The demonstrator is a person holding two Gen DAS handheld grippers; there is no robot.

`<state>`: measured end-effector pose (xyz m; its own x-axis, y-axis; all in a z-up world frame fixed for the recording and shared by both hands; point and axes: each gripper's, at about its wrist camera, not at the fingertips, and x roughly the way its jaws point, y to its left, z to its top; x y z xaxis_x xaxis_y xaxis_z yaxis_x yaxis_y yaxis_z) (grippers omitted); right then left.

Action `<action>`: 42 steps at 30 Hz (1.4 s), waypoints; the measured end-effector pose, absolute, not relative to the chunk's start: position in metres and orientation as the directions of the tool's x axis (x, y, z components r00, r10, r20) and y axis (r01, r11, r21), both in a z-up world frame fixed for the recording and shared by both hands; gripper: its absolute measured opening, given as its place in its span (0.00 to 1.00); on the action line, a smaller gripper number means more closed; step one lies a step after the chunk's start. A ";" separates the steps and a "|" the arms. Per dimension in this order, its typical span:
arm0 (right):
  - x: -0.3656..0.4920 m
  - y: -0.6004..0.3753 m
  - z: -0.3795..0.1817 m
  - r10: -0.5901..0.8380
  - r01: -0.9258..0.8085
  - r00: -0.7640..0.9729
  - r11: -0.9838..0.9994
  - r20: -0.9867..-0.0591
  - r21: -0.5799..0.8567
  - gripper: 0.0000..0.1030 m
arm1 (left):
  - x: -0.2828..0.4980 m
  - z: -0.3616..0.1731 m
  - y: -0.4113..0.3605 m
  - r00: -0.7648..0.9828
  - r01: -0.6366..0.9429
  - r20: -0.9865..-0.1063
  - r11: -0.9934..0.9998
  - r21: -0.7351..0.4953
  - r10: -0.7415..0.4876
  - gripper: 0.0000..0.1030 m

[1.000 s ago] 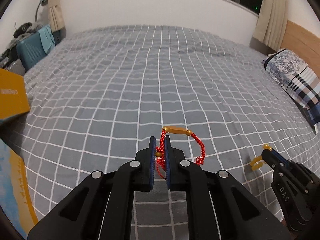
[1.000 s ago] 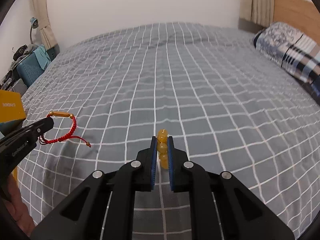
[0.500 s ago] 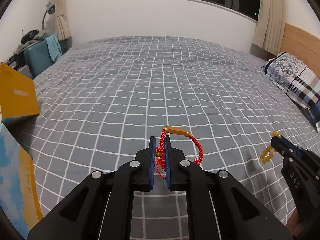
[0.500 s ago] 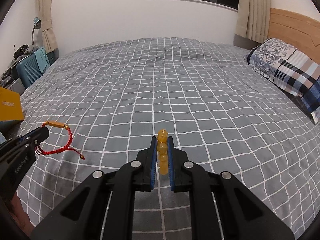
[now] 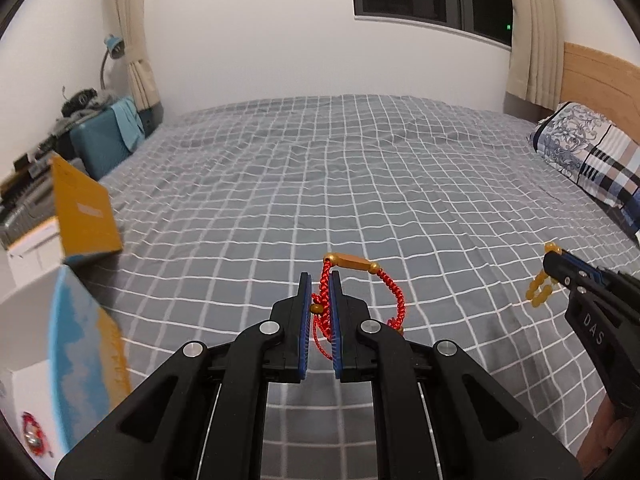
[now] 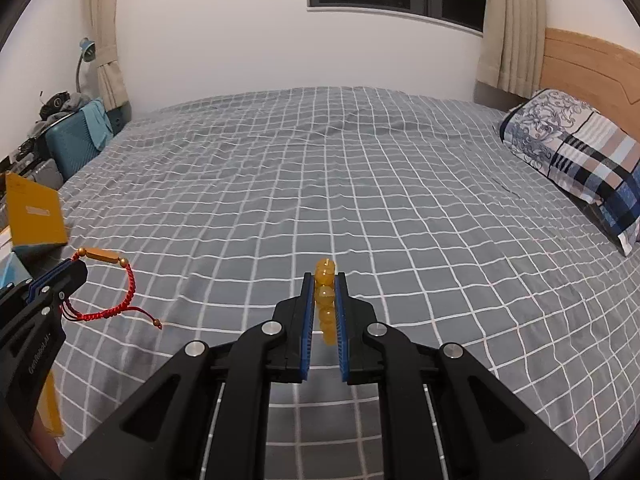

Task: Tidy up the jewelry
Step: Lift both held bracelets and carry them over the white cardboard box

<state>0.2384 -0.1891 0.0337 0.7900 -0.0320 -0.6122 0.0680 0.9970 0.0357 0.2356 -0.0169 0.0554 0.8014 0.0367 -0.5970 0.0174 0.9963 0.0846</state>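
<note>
My left gripper (image 5: pixel 320 280) is shut on a red cord bracelet (image 5: pixel 394 294) with a gold bar, held above the bed. It also shows at the left of the right wrist view (image 6: pixel 76 270), where the bracelet (image 6: pixel 116 308) dangles. My right gripper (image 6: pixel 325 280) is shut on a yellow bead bracelet (image 6: pixel 326 300). In the left wrist view it sits at the right edge (image 5: pixel 554 260) with the beads (image 5: pixel 540 294) hanging under it. An open box (image 5: pixel 68 356) with a blue and yellow flap stands at the lower left; a red item lies inside.
The bed (image 5: pixel 320 184) has a grey checked sheet. A pillow (image 6: pixel 576 152) lies at the right by the wooden headboard (image 6: pixel 592 60). A yellow box lid (image 5: pixel 84 212), a teal suitcase (image 5: pixel 106 144) and clutter stand at the left.
Both grippers have lifted and tilted up, so more wall and window shows. The open box has come into the left wrist view at lower left. Both bracelets stay gripped.
</note>
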 end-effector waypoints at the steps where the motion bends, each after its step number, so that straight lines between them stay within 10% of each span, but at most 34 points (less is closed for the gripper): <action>1: 0.236 -0.186 0.037 -0.027 0.063 0.791 0.997 -0.611 0.038 0.09 | 0.233 0.058 -0.014 0.802 0.014 -0.596 0.996 0.089 0.042 0.08; 42: 0.138 0.114 0.108 0.365 -0.431 0.720 0.902 -0.591 0.032 0.09 | 0.065 0.122 0.277 0.682 -0.407 -0.642 0.911 0.065 0.350 0.08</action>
<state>0.1381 0.1142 0.1080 0.7195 0.3647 -0.5910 -0.4310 0.9018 0.0318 0.0646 0.2774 0.1216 0.6817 0.3504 -0.6423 -0.4070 0.9111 0.0651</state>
